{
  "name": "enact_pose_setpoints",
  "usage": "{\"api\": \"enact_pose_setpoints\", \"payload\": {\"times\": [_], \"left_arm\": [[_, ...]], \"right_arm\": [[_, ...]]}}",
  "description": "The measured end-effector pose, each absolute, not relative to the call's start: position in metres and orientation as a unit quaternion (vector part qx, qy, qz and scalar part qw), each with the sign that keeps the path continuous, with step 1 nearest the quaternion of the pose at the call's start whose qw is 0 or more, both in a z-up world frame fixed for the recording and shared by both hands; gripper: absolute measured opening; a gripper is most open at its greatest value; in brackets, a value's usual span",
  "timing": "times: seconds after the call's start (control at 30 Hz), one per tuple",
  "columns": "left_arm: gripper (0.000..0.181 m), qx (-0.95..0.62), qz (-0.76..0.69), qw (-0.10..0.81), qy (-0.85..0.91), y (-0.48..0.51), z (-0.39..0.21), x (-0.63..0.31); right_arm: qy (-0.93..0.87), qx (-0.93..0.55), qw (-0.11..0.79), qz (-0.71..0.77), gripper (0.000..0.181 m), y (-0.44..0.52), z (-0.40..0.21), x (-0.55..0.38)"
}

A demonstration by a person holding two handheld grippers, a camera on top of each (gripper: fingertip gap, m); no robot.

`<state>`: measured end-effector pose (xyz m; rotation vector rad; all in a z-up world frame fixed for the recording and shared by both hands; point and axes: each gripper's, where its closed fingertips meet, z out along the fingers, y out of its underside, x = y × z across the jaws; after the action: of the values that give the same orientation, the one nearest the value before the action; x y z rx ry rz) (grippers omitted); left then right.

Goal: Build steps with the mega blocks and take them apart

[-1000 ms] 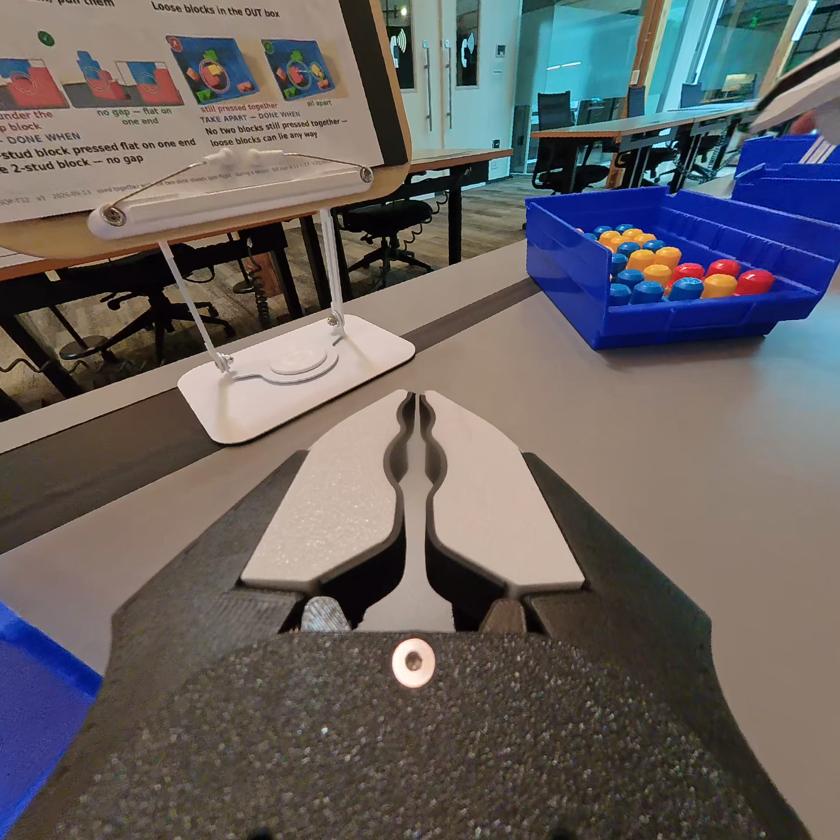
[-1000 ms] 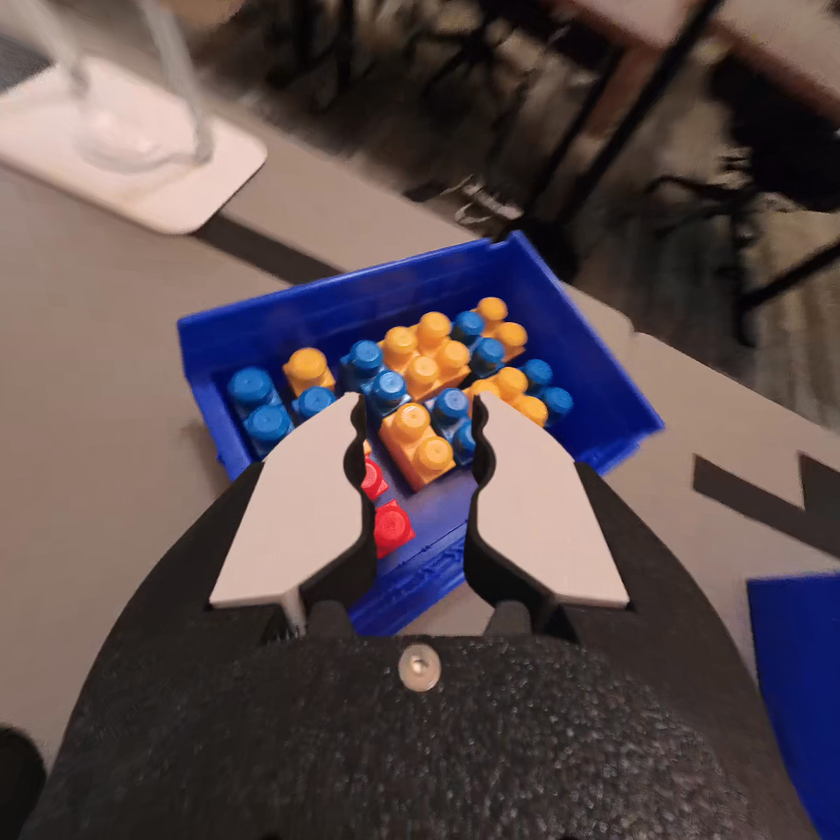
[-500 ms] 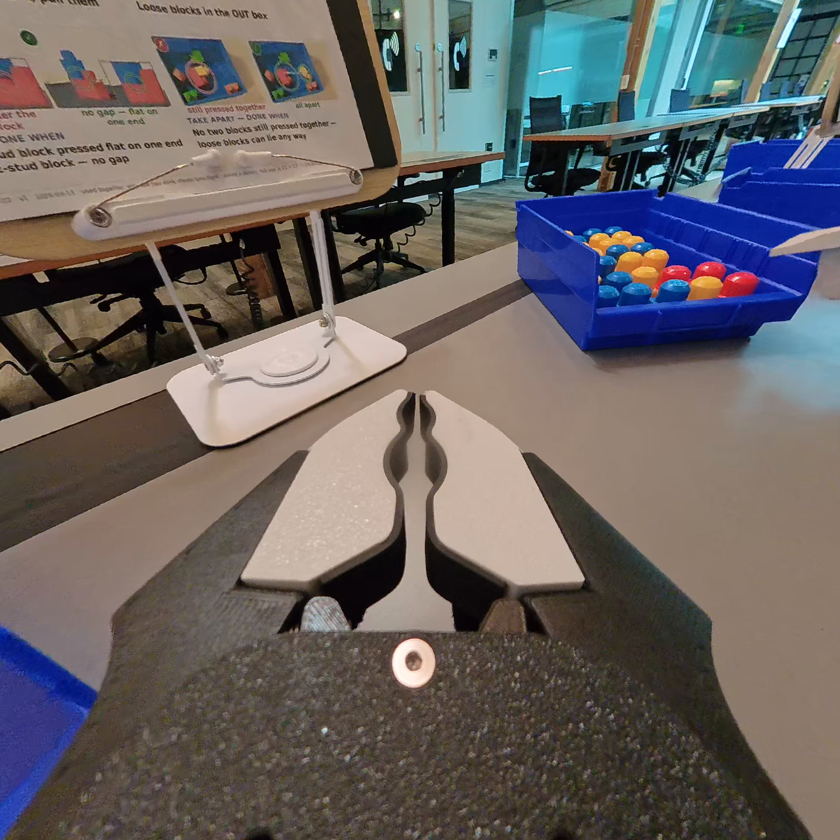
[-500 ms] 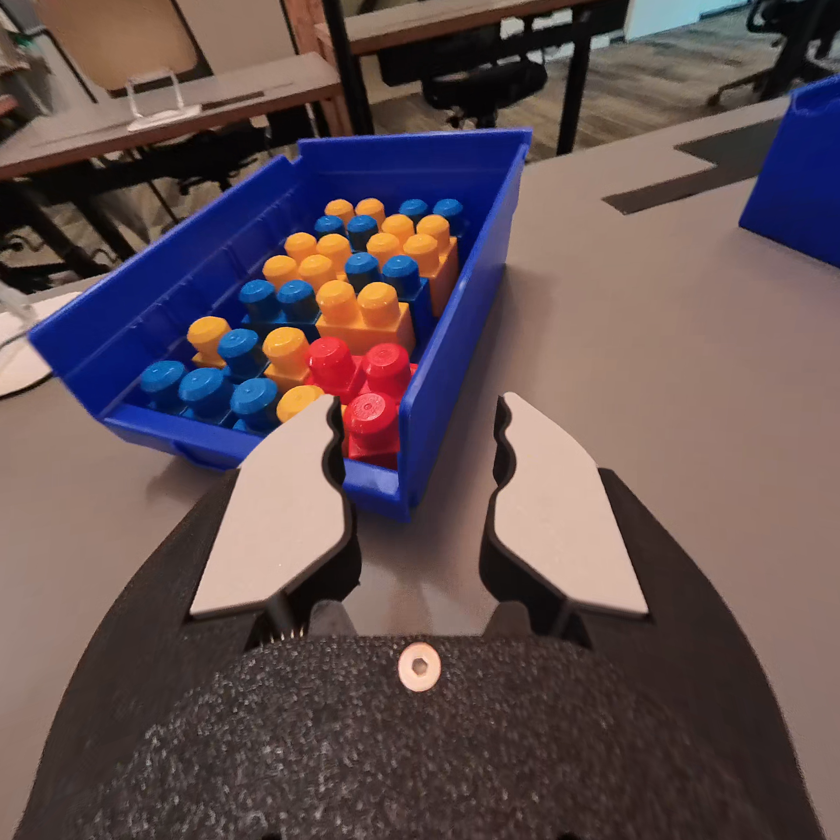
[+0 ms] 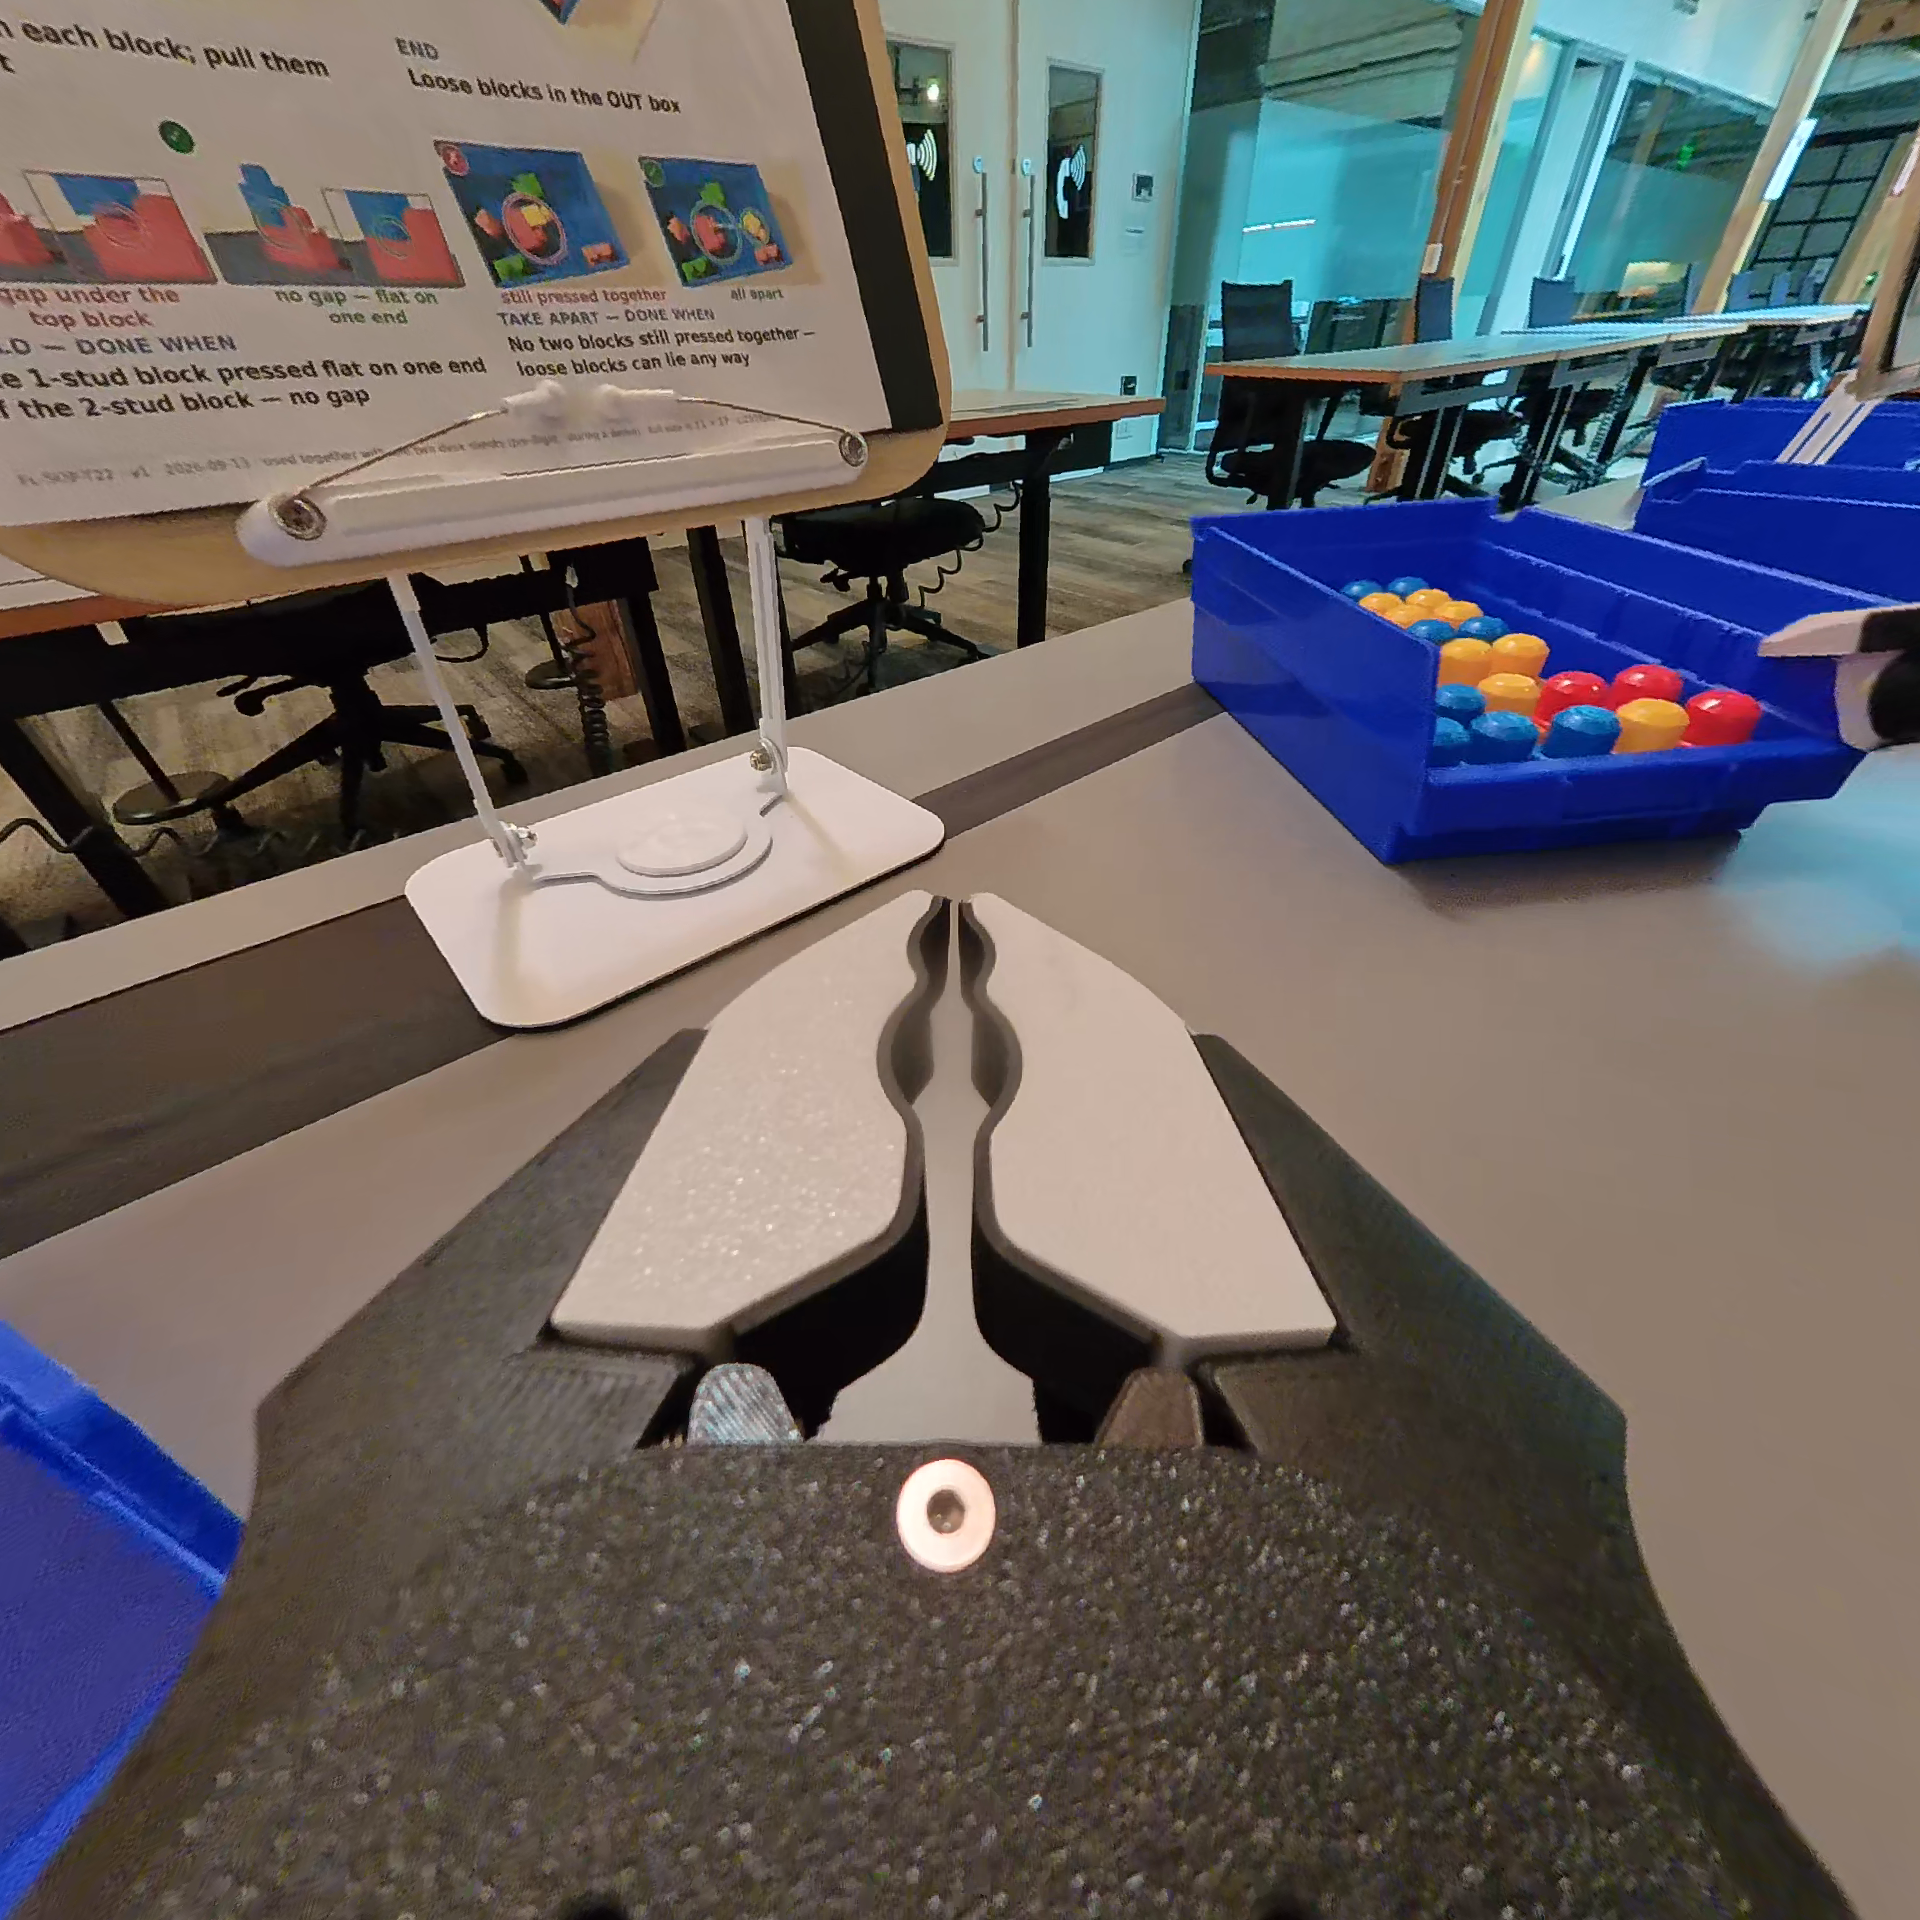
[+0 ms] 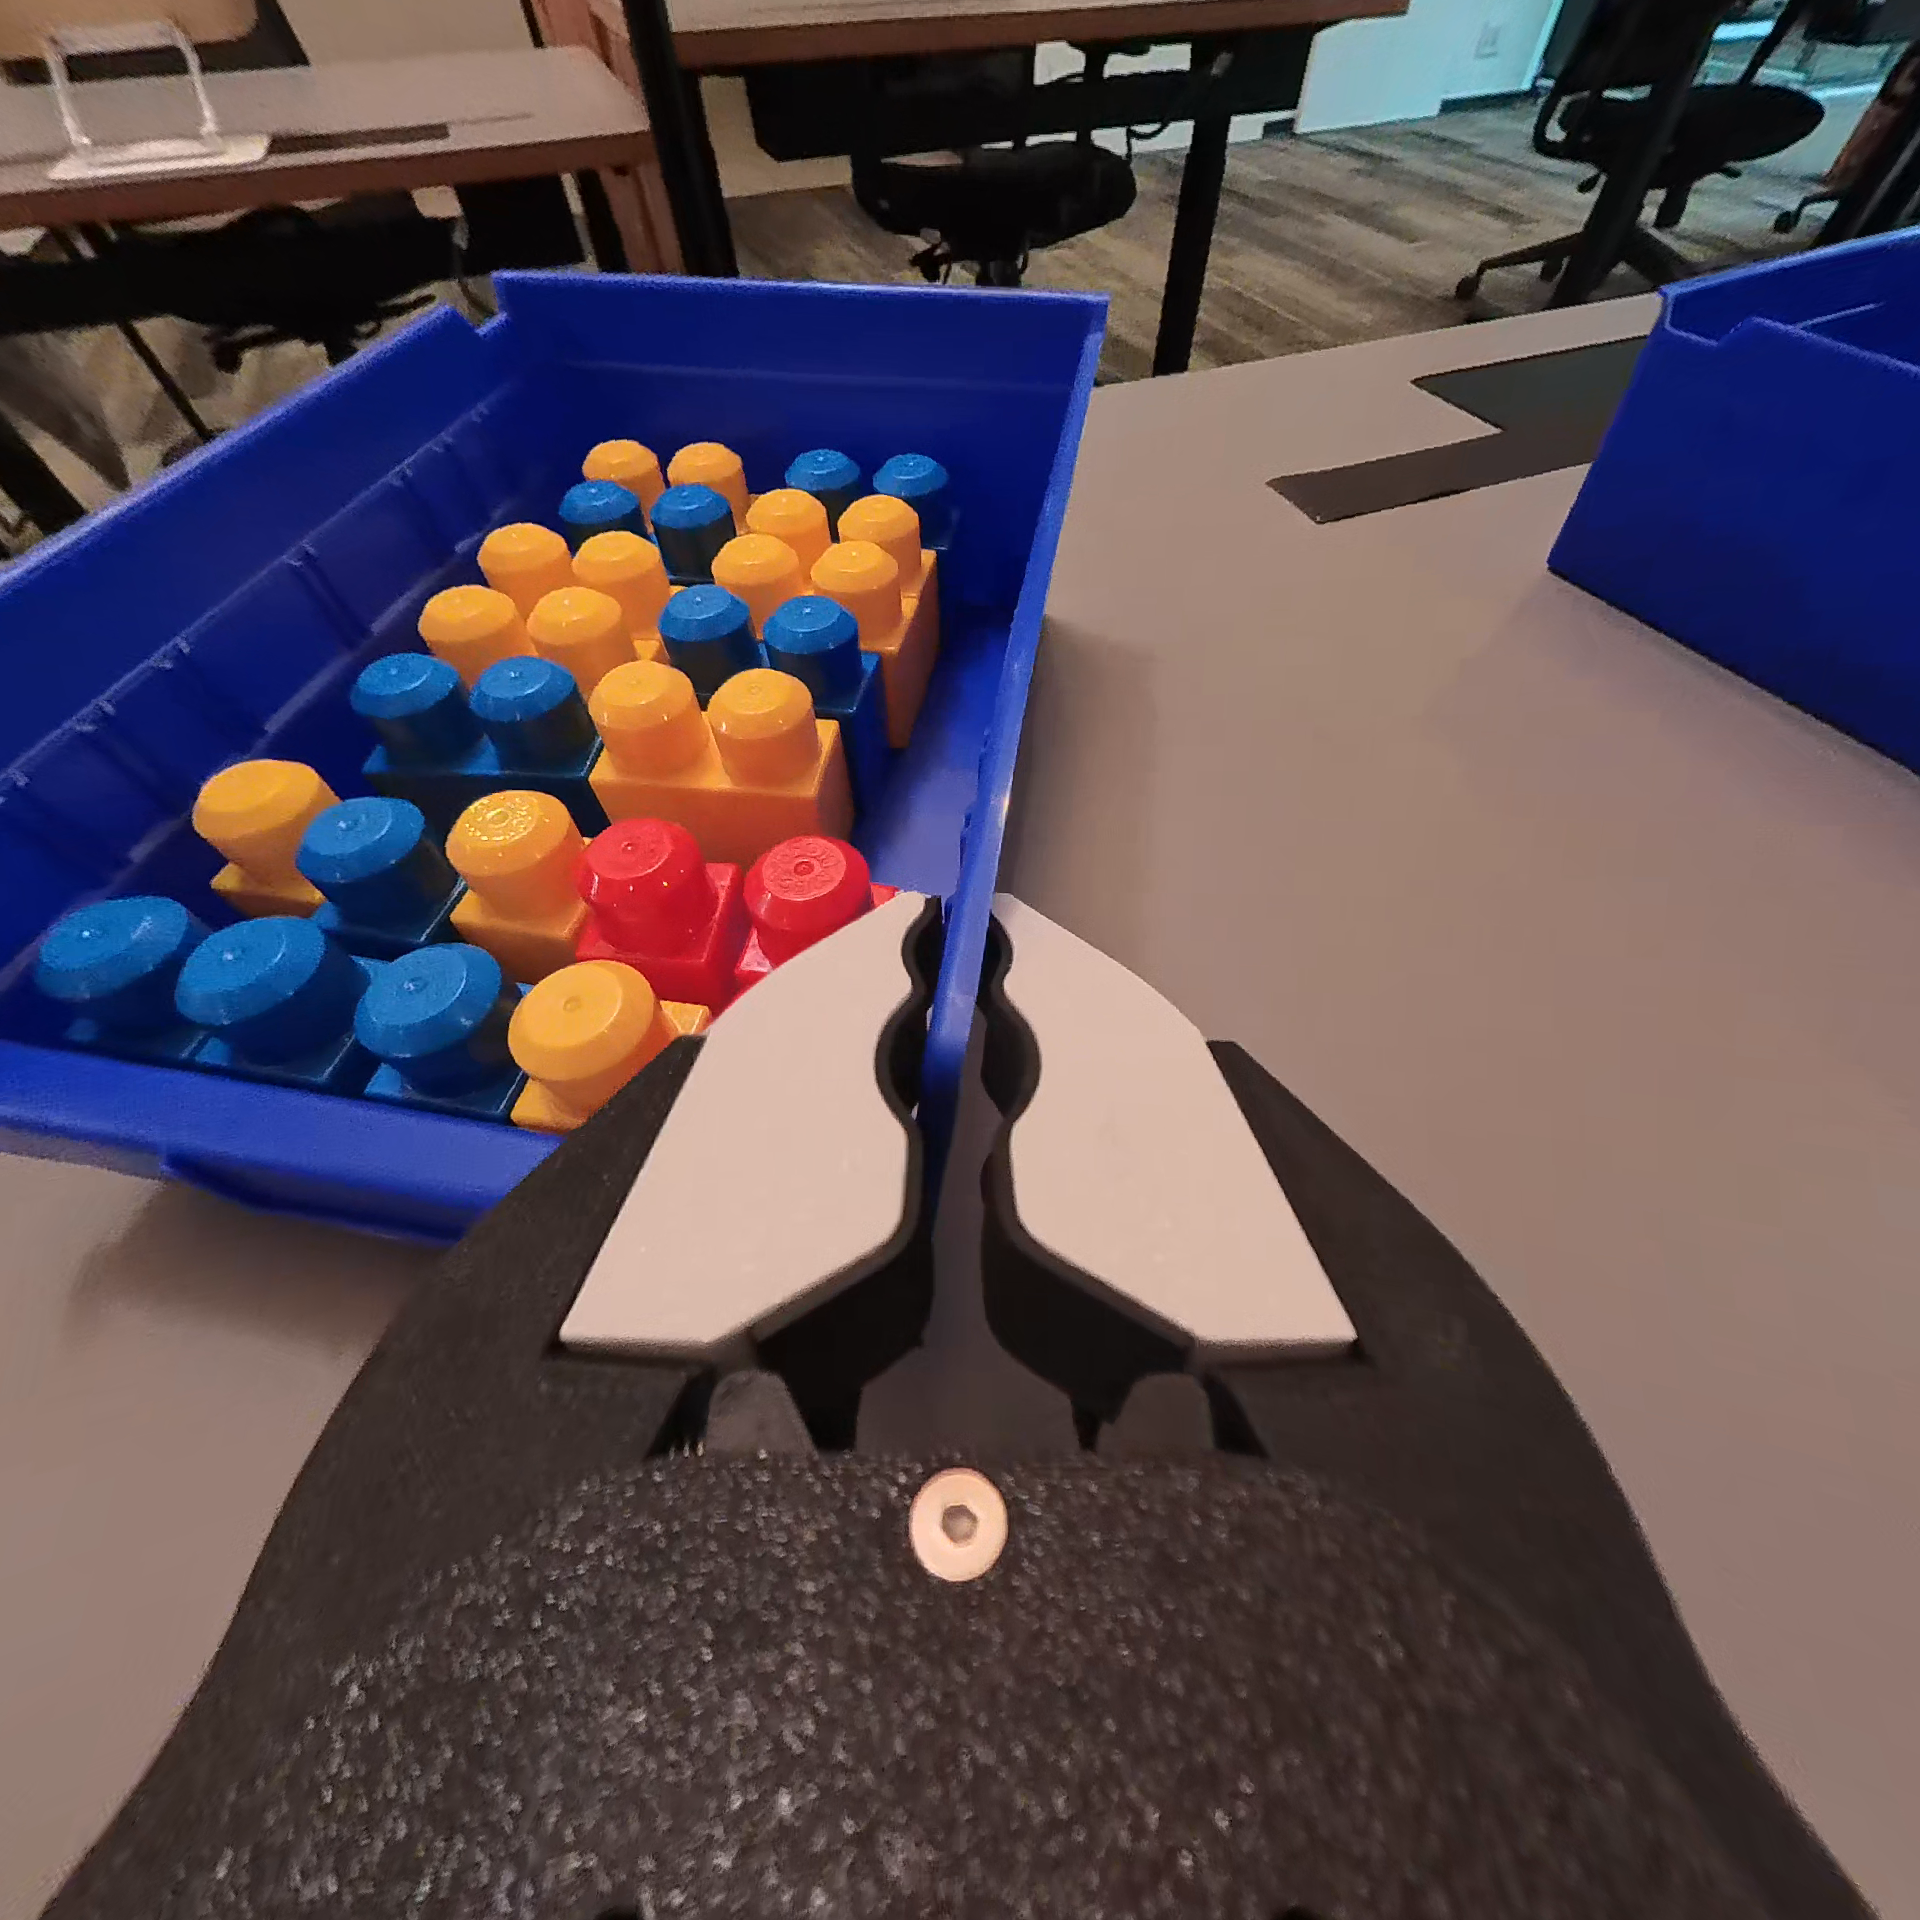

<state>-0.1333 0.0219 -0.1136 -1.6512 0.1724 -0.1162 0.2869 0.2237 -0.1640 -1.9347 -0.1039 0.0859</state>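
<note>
A blue bin (image 6: 1039,582) on the grey table holds several orange, blue and red mega blocks, studs up. An orange two-stud block (image 6: 717,758) and red blocks (image 6: 665,904) lie near its front right corner. My right gripper (image 6: 961,914) is shut on the bin's right wall, one finger inside and one outside. My left gripper (image 5: 951,909) is shut and empty, low over the bare table. In the left wrist view the bin (image 5: 1309,675) stands far right, with the right gripper's tip (image 5: 1860,675) at its near end.
An instruction board on a white stand (image 5: 675,883) stands ahead of the left gripper. A second blue bin (image 6: 1766,540) is at the right, another blue bin (image 5: 73,1558) at the left gripper's lower left. Black tape (image 6: 1455,447) marks the table. Desks and chairs stand beyond. The grippers' ends are close to 45 centimetres from one another.
My right gripper moved forward and closed from open onto the bin's right wall. The left gripper stayed shut and shifted only slightly.
</note>
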Motion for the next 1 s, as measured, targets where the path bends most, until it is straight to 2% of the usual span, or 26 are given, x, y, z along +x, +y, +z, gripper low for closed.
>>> {"api": "enact_pose_setpoints", "payload": {"times": [0.4, 0.77, 1.0], "left_arm": [[0.001, -0.741, -0.048, 0.664, 0.091, 0.025, -0.121, -0.126], [0.001, -0.739, -0.042, 0.666, 0.086, 0.024, -0.119, -0.132], [0.001, -0.742, -0.040, 0.663, 0.090, 0.024, -0.122, -0.131]], "right_arm": [[-0.132, -0.813, 0.559, 0.099, 0.005, 0.122, -0.163, 0.225], [-0.207, -0.798, 0.549, 0.138, 0.005, 0.125, -0.164, 0.149], [-0.210, -0.797, 0.546, 0.152, 0.005, 0.121, -0.163, 0.146]]}}
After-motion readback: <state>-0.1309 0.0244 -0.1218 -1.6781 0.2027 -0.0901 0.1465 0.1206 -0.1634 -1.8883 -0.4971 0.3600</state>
